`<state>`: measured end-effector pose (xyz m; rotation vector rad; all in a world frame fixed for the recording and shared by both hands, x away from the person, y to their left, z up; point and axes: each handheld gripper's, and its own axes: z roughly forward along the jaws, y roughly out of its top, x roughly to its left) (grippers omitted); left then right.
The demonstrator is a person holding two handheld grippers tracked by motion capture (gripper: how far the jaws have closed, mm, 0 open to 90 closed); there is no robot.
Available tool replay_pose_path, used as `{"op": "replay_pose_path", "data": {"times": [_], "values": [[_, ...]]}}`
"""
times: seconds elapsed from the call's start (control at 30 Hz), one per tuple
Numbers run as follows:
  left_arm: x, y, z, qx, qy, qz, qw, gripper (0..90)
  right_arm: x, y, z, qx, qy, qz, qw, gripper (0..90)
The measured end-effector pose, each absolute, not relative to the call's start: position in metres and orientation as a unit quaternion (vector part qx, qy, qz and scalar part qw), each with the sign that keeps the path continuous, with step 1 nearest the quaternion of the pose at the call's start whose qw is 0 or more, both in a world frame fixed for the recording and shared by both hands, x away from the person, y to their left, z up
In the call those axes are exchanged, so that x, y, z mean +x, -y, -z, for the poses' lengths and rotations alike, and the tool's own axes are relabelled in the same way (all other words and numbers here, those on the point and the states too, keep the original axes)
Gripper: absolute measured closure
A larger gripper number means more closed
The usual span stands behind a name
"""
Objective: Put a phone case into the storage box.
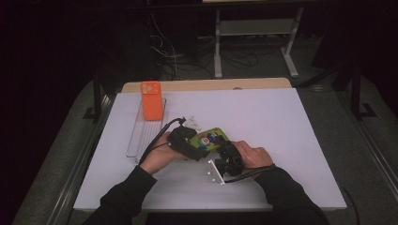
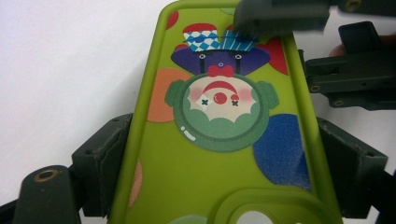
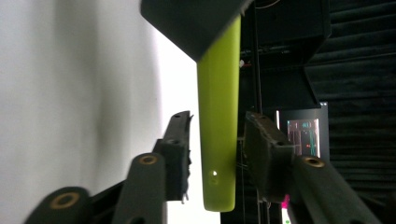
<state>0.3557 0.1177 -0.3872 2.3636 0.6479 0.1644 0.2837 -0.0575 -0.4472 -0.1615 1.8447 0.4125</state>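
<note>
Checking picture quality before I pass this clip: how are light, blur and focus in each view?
High view: table lit, surroundings nearly black, slightly soft. Left gripper view: green case bright and sharp, the other hand-held gripper's jaw at top blurred. Right gripper view: table overexposed on the left, background dark, near jaws soft.

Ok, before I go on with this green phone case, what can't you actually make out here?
- Green phone case: its camera end is cut off by the bottom edge of the left gripper view; its far end is covered by a blurred black gripper part.
- Right gripper: the case sits between its jaws, but whether both pads touch cannot be told.
- Small white piece near the clear tray: too small in the high view to identify.
- Orange phone case: its underside is hidden.
</note>
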Motion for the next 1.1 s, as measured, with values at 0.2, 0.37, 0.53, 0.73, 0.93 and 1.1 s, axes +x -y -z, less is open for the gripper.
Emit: {"op": "replay_pose_path", "data": {"times": [0.2,0.37,0.53,0.73,0.93,1.1], "values": [[0.356,-0.117,0.387,0.907,-0.250,-0.060,0.335,15.1,0.283,0.058,0.445,-0.085,-0.791,-0.167,0.583,73.8],[0.356,-0.116,0.387,0.909,-0.243,-0.062,0.333,14.8,0.281,0.057,0.446,-0.089,-0.789,-0.158,0.587,75.2],[0.354,-0.114,0.386,0.904,-0.247,-0.074,0.341,11.0,0.279,0.057,0.446,-0.090,-0.782,-0.153,0.597,75.8],[0.354,-0.117,0.383,0.899,-0.248,-0.063,0.356,2.5,0.282,0.061,0.447,-0.076,-0.790,-0.147,0.591,75.8],[0.356,-0.127,0.376,0.899,-0.236,-0.062,0.365,0.0,0.289,0.071,0.441,-0.038,-0.802,-0.153,0.576,75.9],[0.357,-0.134,0.372,0.894,-0.242,-0.063,0.372,0.0,0.294,0.078,0.434,0.008,-0.813,-0.174,0.556,75.9]]}}
